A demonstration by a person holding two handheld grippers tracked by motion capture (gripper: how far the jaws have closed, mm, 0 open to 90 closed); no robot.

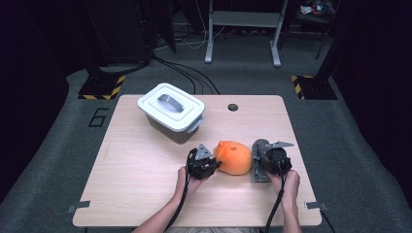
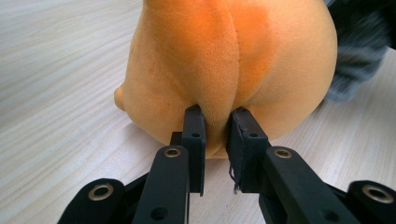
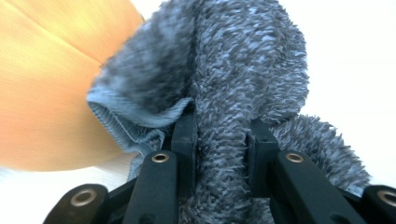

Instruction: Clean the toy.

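An orange plush toy [image 1: 234, 157] lies on the wooden table [image 1: 136, 174], near the front middle. My left gripper [image 1: 214, 164] is at its left side, shut on a pinch of the orange plush [image 2: 224, 65], with a fold of fabric squeezed between the jaws. A grey fuzzy cloth [image 1: 259, 150] lies against the toy's right side. My right gripper [image 1: 265, 162] is shut on a thick fold of that grey cloth [image 3: 233, 93], whose ribbed hem touches the orange plush [image 3: 42, 93].
A white lidded bin [image 1: 171, 110] with a grey handle stands at the back left of the table. A small round hole [image 1: 232, 107] is in the tabletop near the back edge. Cables and a stand's legs lie on the floor beyond.
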